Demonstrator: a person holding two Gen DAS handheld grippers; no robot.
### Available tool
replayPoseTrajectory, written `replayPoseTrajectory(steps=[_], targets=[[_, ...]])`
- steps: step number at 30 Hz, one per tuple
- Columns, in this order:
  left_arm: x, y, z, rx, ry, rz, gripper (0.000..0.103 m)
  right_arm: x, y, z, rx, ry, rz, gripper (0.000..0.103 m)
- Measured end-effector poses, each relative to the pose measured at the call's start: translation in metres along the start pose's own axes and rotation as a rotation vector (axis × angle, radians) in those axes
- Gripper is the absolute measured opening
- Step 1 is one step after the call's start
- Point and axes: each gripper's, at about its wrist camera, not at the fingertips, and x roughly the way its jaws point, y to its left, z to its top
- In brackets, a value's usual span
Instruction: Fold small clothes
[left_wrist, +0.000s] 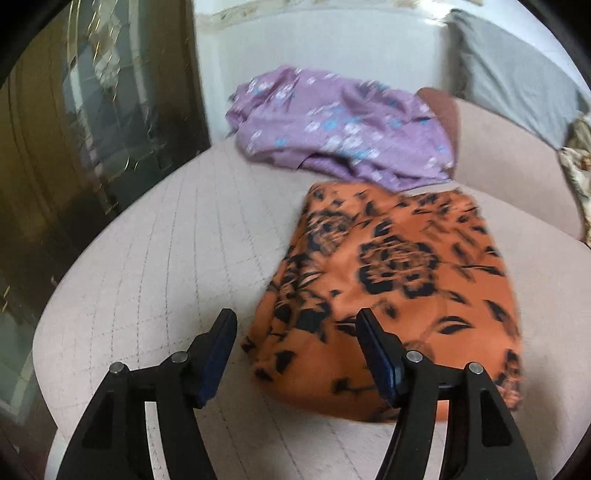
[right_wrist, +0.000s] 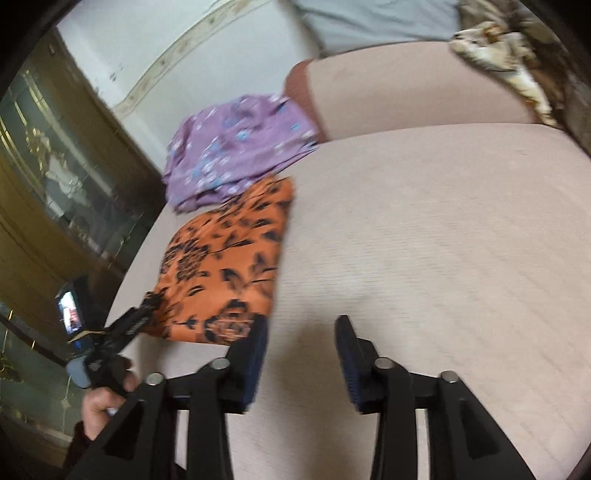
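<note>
Your left gripper (left_wrist: 295, 332): jaws apart, gripping nothing, poised over the near left edge of the orange floral garment (left_wrist: 399, 295); its right finger sits above the cloth, its left finger above bare cushion.

Glass-fronted cabinet (left_wrist: 92, 129): stands just beyond the cushion's left edge.

Pink quilted cushion (left_wrist: 166, 258): bare on the left of the garments in your left view.

Orange floral garment: lies flat, folded, its far edge touching the purple floral garment (left_wrist: 340, 125), which is bunched against the backrest (left_wrist: 509, 173).

Your left hand (right_wrist: 107, 398): seen in your right view beside the orange garment's near corner (right_wrist: 221, 266), grasping the left tool.

Your right gripper (right_wrist: 301, 328): jaws apart, holding nothing, just right of that garment's near edge, over a wide bare stretch of cushion (right_wrist: 443, 240) running to the right.

Patterned fabric (right_wrist: 498, 59): draped at the far right of the backrest.
</note>
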Motion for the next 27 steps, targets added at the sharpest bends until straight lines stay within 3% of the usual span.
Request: replayPoseTrajectory(steps=[3,8,12,17,27], targets=[[-0.027,-0.013,0.0,0.052,-0.108,-0.002,0.086,-0.017,-0.028,-0.006,0.044,-0.042,0.023,0.058],[-0.058,-0.03,-0.007,0.165,-0.206,-0.043,0.088,-0.014,-0.063,-0.015,0.129,-0.067,0.06,0.058],[-0.056,-0.027,-0.008,0.137,-0.186,-0.079,0.089,-0.005,-0.066,-0.011,0.158,-0.046,0.076,0.058],[-0.043,-0.019,0.003,0.095,-0.154,-0.037,0.089,-0.001,-0.056,-0.012,0.121,-0.049,0.088,0.058],[-0.03,-0.024,0.056,0.087,-0.195,-0.013,0.089,0.012,-0.045,-0.007,0.12,-0.055,0.129,0.058]])
